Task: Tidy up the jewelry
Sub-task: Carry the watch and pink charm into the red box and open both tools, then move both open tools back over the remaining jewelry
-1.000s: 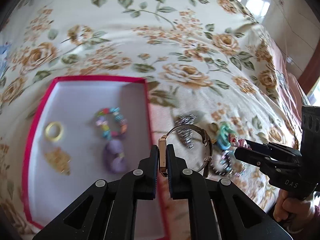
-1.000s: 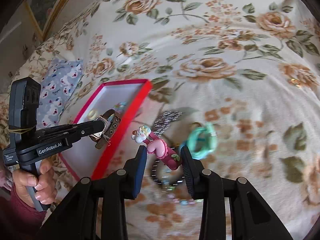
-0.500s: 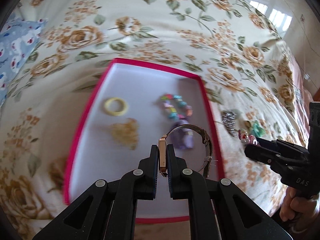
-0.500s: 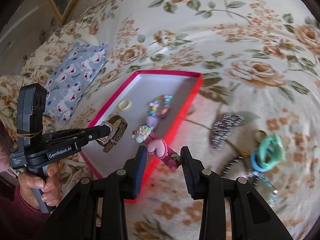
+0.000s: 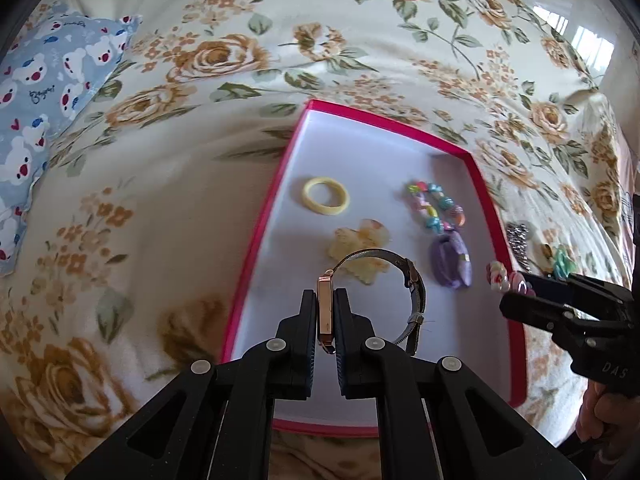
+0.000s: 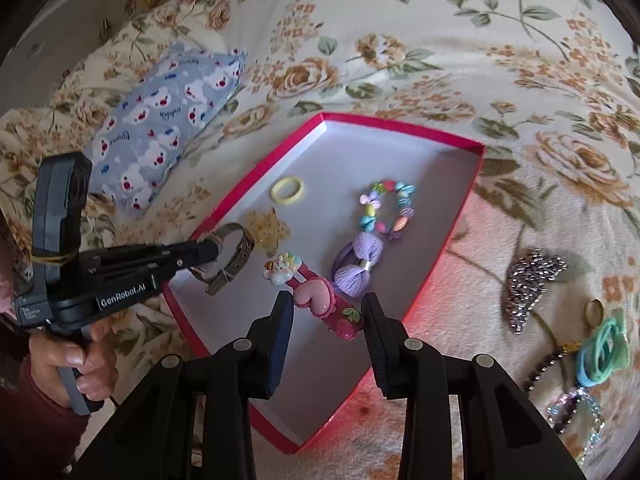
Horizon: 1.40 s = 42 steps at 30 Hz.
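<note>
Pink hair clip (image 6: 320, 300) and watch (image 5: 372, 296) held above red box (image 5: 256, 240).

Around the matt, pink-rimmed cardboard box (image 6: 472, 148), the floral bedspread (image 6: 500, 60) looks like soft cloth. Inside the box lie glossy plastic beads (image 6: 386, 208); the watch (image 5: 325, 310) case gleams like metal.

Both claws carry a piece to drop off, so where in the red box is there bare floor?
In the red box, the far end beyond the yellow ring and bead bracelet is bare, as is the near corner below the purple bow. The middle is crowded: the ring, yellow flower clip, bracelet and bow.
</note>
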Tool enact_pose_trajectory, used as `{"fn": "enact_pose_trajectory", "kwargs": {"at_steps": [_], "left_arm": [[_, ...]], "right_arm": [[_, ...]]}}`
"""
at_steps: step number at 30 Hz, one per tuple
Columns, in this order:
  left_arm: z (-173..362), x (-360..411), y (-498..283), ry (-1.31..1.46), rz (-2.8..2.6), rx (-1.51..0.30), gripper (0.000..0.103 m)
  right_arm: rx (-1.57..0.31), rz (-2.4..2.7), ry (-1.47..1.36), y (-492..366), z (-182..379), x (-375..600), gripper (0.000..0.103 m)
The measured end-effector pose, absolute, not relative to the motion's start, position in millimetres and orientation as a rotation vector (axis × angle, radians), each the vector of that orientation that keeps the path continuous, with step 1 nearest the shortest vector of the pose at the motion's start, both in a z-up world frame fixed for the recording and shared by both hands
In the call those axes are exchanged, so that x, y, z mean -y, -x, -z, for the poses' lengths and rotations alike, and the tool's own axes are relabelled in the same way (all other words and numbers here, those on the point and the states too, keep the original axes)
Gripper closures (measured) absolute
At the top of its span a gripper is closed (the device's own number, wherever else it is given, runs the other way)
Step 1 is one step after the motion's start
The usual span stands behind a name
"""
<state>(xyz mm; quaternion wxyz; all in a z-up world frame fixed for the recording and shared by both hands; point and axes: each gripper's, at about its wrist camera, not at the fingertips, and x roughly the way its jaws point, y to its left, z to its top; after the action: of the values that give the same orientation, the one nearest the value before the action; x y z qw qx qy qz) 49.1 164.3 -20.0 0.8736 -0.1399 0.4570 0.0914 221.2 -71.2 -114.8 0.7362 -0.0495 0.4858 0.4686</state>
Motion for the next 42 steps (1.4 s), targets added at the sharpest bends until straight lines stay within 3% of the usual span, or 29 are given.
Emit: {"fn": "enact_pose_trajectory", "kwargs": {"at_steps": [24,32,42], "left_arm": [[43,-165,-82,0.219,-0.212,-0.990,0.095],[46,-164,-84,0.209,-0.212,-1.004,0.086],[46,-164,-83,0.222,-0.214,-1.004,0.086]], "right_arm": [[-1.044,-0.988,0.287,-220,141,36,0.066],[-1.043,-0.999,0.277,-219,141,36,0.067],[-1.043,-1.003,0.262,-219,140,37,0.067]]}}
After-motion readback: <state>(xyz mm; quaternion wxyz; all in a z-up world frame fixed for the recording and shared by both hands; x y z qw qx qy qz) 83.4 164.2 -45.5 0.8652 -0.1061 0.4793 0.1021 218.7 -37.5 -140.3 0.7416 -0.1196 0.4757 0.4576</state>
